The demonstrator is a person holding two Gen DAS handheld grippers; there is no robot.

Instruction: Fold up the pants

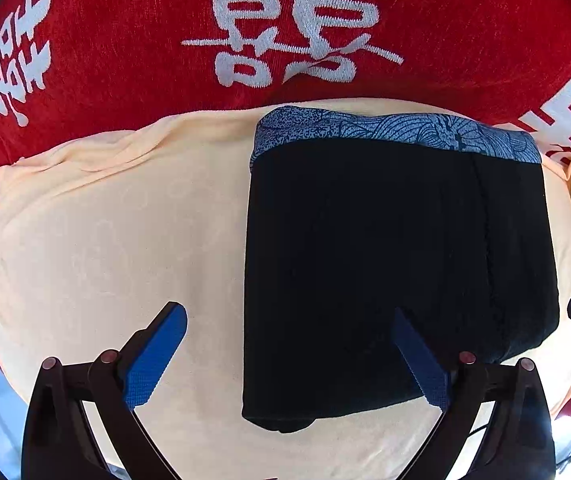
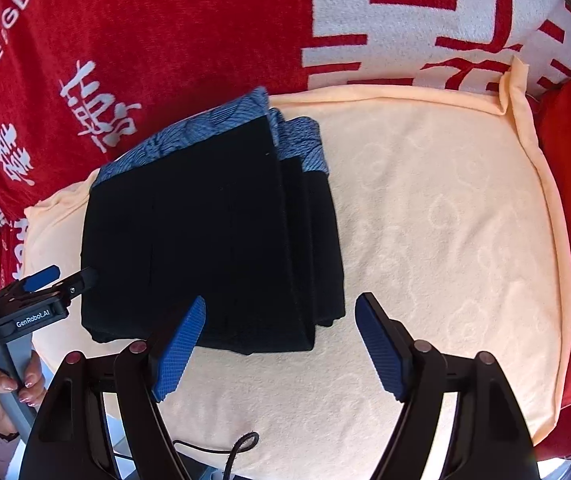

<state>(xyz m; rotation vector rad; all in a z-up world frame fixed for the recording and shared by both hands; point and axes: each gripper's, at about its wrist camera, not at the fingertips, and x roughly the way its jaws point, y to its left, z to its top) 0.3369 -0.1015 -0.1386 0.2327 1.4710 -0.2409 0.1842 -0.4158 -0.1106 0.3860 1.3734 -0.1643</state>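
Left gripper (image 1: pixel 289 354): jaws spread wide and holding nothing, blue ribbed pads (image 1: pixel 153 360) facing each other; the pad at 4 o'clock overlaps the near part of the folded pants (image 1: pixel 397 264), though contact cannot be judged. In the right wrist view the same tool appears at 9 o'clock, gripped by the person's left hand (image 2: pixel 9 390), its tip at the left edge of the garment.

Right gripper (image 2: pixel 281 346): jaws likewise wide apart and empty; the pad at 7 o'clock lies over the near edge of the pants (image 2: pixel 205 240), the other over bare towel. Its tip shows at 3 o'clock in the left wrist view.

Pants: black, folded into a compact rectangular stack, with a blue patterned waistband (image 1: pixel 397 130) along the far edge at 12 o'clock. The right wrist view shows several stacked layers stepping down toward 3 o'clock.

Support: a cream towel (image 1: pixel 105 220) with folded rims, under the pants. It lies on a red blanket (image 1: pixel 125 40) bearing large white characters, extending from 9 to 3 o'clock. A black cable (image 2: pixel 241 446) rests at 6 o'clock in the right wrist view.
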